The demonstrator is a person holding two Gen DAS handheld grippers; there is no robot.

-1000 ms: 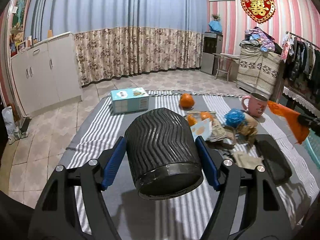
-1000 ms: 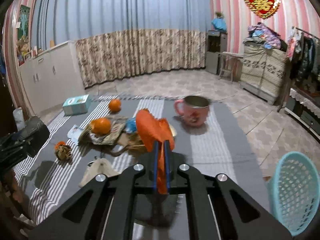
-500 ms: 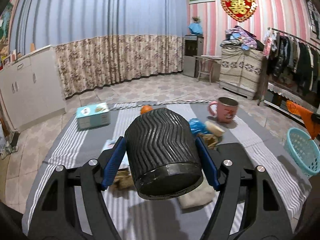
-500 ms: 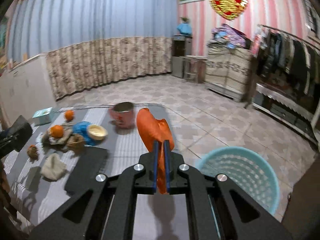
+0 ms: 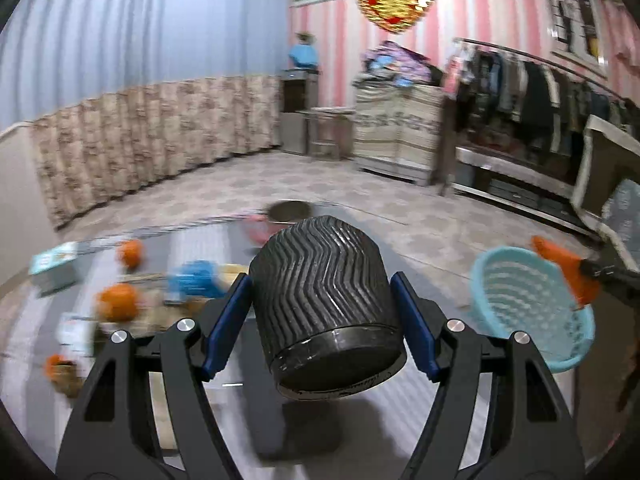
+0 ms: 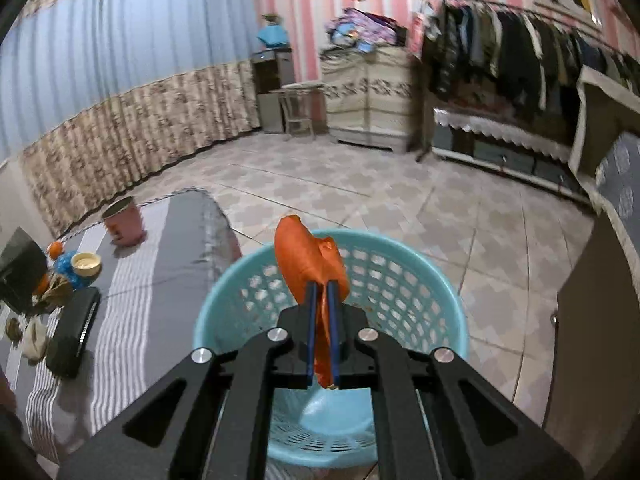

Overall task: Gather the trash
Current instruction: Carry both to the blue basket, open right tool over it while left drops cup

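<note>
- Two tools are at work, and the largest thing for the task is the light blue plastic basket (image 6: 404, 288). It stands on the tiled floor, just beside the right edge of the grey striped bed cover (image 6: 160, 256). Its walls are full of holes, so I judge it light and easy to push over; nothing heavy should knock its rim.
- Next in size is the black ribbed cup (image 5: 326, 304). The left gripper (image 5: 324, 326) has its blue pads pressed against both sides of it, so the jaws stand wide apart but clamped on the cup. It looks stiff, and the ridges should give good friction; its weight I cannot tell.
- Smaller is the orange plastic bag (image 6: 312, 264), the piece of trash in hand. The right gripper (image 6: 322, 312) is nearly closed and pinches the bag between its two blue pads, directly above the mouth of the basket.
- I judge the bag very light, soft and a little slippery. It may cling to a pad when the jaws part.
- More trash lies far left on the bed cover: a blue crumpled wrapper (image 6: 70, 266) and some brown scraps, near oranges and a pink mug (image 6: 122, 222).
</note>
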